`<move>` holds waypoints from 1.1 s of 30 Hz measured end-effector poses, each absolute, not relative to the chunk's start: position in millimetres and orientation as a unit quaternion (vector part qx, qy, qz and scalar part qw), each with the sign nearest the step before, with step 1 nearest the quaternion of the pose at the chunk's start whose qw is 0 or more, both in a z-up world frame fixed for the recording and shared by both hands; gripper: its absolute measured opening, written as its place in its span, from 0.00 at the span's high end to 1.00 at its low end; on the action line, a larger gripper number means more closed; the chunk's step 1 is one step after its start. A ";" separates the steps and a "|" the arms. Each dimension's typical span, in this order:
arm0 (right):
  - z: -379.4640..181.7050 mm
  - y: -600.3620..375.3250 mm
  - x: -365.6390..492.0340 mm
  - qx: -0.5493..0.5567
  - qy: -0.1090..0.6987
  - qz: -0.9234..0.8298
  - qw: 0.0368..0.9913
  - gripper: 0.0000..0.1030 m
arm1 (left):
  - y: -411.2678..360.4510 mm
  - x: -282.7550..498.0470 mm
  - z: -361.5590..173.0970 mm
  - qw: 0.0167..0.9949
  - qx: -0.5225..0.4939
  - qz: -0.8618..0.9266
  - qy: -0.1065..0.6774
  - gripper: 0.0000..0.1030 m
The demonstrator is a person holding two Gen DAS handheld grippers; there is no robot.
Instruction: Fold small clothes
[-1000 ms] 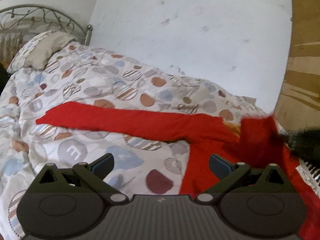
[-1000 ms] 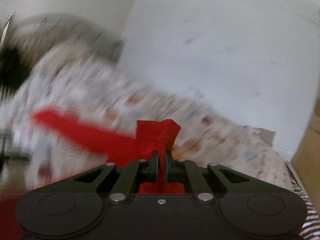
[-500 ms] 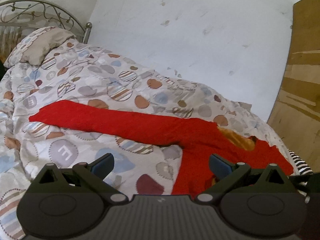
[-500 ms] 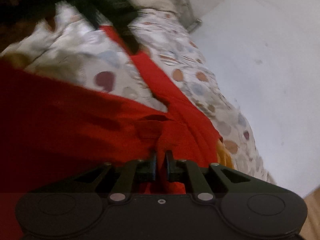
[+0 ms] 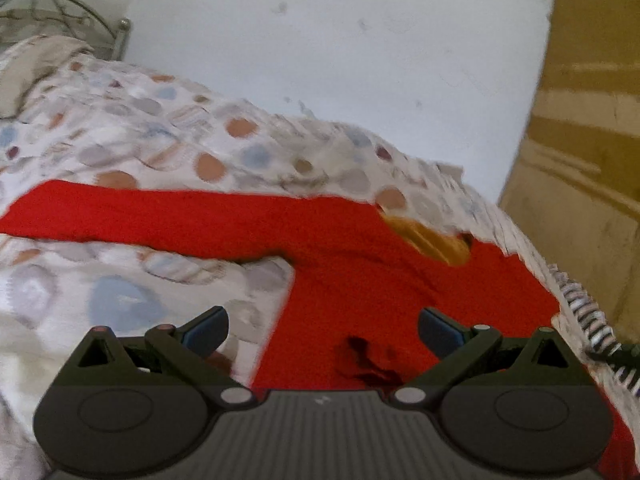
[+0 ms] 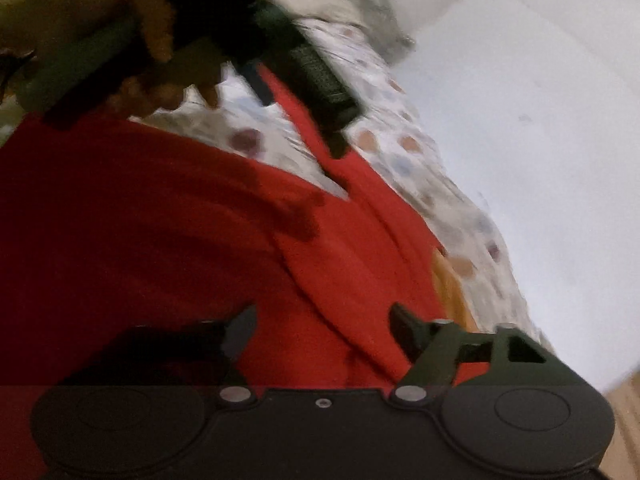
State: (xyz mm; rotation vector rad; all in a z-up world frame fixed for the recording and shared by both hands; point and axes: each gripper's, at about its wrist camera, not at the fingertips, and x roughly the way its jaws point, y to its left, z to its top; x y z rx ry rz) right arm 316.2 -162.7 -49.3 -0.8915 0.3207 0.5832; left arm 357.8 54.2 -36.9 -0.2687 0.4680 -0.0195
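Where the red garment (image 5: 360, 264) lies spread on the bed, it fills the lower centre and right of the left wrist view, with one long sleeve running to the left edge of the frame. A yellow-orange patch (image 5: 430, 238) shows at its neck, right of centre. In the right wrist view the garment (image 6: 160, 240) covers the left and centre of the frame. The left gripper (image 5: 322, 326) sits low over the garment body, its fingers spread wide and holding nothing. The right gripper (image 6: 322, 326) is also over the fabric, fingers spread apart with red cloth visible between them but not pinched. In the upper left of the right wrist view, a hand (image 6: 120, 40) holds the left gripper. The quilt (image 5: 160, 140) under the garment carries a spotted pattern. A pillow (image 5: 28, 68) lies at upper left, a white wall (image 5: 340, 48) behind.
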 end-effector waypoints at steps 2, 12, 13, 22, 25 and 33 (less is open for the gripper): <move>-43.8 -182.7 325.3 -0.389 0.171 0.242 0.872 0.04 | 43.5 365.5 -46.1 0.962 -0.118 -0.006 0.244 0.00; -42.1 -275.9 421.3 -0.246 0.222 0.010 0.943 0.05 | 36.1 360.0 -91.2 0.963 -0.105 -0.003 0.249 0.01; -46.2 -281.5 432.6 -0.250 0.224 -0.002 0.942 0.10 | 38.5 359.4 -92.4 0.962 -0.112 -0.006 0.248 0.01; -88.2 -287.5 502.4 -0.390 0.217 -0.025 0.894 0.23 | 46.0 360.6 -95.2 0.961 -0.131 -0.014 0.245 0.01; -93.2 -283.8 516.2 -0.412 0.210 -0.014 0.887 0.39 | 46.2 360.3 -95.1 0.961 -0.133 -0.016 0.242 0.01; -76.8 -293.6 509.9 -0.341 0.202 -0.021 0.918 0.88 | 53.9 353.4 -97.0 0.959 -0.163 -0.035 0.229 0.00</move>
